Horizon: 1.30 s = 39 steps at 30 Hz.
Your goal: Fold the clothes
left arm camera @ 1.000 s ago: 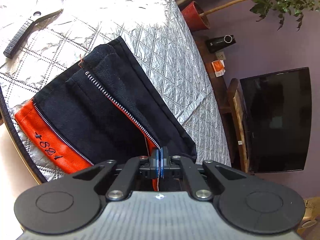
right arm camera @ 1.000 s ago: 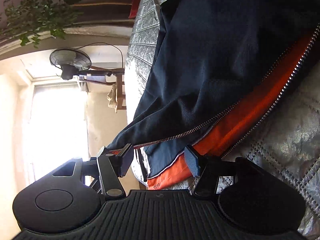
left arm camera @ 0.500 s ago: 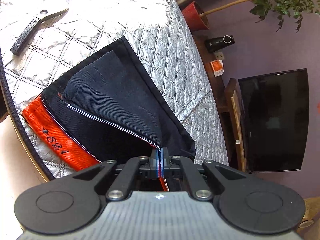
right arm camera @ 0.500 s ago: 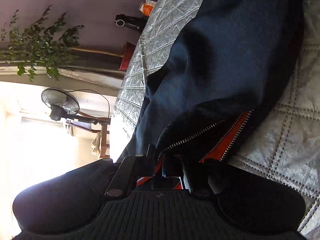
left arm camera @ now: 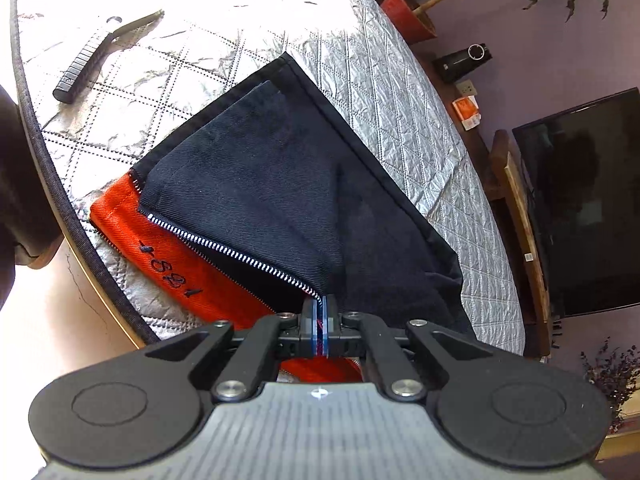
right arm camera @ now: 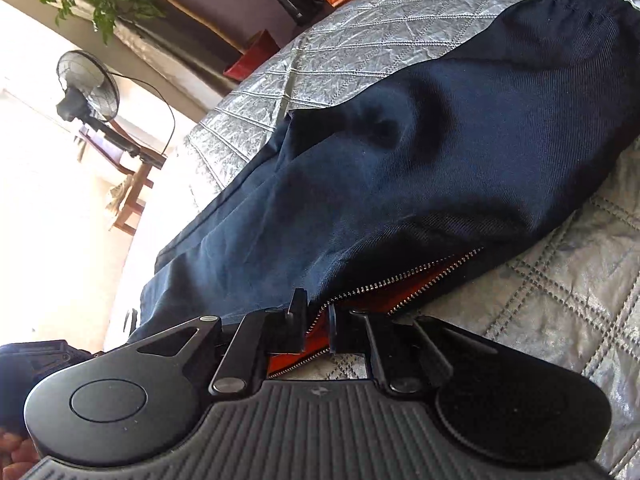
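A navy jacket (left arm camera: 280, 184) with orange lining (left arm camera: 168, 248) and a silver zipper lies on the silver quilted table cover (left arm camera: 400, 92). Its navy front panel is folded over most of the lining. My left gripper (left arm camera: 320, 320) is shut on the zipper edge at the panel's near corner. In the right wrist view the same jacket (right arm camera: 420, 168) stretches away, rumpled, across the cover. My right gripper (right arm camera: 316, 324) sits low over the table, its jaws pinched on the zipper edge where orange lining shows between them.
A black-handled tool with a ring head (left arm camera: 92, 56) lies at the far left of the table. The table's rim (left arm camera: 52, 184) runs close on the left. Beyond are a television (left arm camera: 580, 208), a red plant pot (left arm camera: 408, 16) and a standing fan (right arm camera: 86, 88).
The navy panel has swung over and now covers most of the orange lining. The right gripper went from open to closed on the zipper edge and dropped towards the table.
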Each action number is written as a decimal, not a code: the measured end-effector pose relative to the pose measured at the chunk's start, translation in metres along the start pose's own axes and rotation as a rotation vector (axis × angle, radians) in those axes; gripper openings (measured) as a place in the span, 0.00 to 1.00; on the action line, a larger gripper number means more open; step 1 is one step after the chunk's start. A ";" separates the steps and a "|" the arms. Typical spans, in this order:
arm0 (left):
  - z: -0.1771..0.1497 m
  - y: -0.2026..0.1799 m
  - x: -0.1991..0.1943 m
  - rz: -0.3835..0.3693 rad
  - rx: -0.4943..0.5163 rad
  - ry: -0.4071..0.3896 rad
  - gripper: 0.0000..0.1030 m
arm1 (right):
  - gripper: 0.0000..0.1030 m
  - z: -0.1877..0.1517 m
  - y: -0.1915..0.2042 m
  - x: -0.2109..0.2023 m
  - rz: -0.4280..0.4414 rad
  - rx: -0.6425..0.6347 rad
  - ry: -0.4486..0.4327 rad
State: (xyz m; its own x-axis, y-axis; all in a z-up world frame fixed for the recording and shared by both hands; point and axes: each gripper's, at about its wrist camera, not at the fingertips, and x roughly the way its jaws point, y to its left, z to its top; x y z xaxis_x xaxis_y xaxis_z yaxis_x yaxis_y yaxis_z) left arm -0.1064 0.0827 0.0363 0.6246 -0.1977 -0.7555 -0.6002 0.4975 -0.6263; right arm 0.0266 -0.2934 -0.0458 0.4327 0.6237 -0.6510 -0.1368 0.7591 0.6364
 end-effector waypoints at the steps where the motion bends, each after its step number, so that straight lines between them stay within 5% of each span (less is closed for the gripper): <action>1: -0.001 0.001 0.001 0.009 0.006 0.003 0.02 | 0.12 -0.001 0.002 0.000 -0.018 -0.026 0.004; 14: -0.008 0.013 0.013 0.128 0.082 0.085 0.06 | 0.27 -0.012 0.015 -0.006 -0.103 -0.180 0.027; 22: -0.002 0.026 -0.002 0.232 0.065 0.004 0.06 | 0.48 -0.012 0.013 -0.017 -0.115 -0.160 0.015; 31: 0.005 -0.028 -0.003 0.184 0.333 -0.045 0.12 | 0.57 -0.044 0.043 -0.046 -0.052 -0.161 0.069; 34: 0.009 -0.050 0.010 0.169 0.450 -0.004 0.17 | 0.57 -0.051 0.055 -0.065 0.016 -0.172 -0.010; 39: 0.012 -0.068 0.030 0.174 0.546 0.045 0.17 | 0.57 -0.025 0.058 -0.081 0.002 -0.141 -0.106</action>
State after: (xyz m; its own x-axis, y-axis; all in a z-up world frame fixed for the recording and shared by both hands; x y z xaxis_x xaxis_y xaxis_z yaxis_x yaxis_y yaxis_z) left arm -0.0405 0.0531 0.0588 0.5106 -0.1033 -0.8536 -0.3402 0.8875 -0.3109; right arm -0.0387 -0.2951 0.0330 0.5229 0.6077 -0.5977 -0.2577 0.7811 0.5687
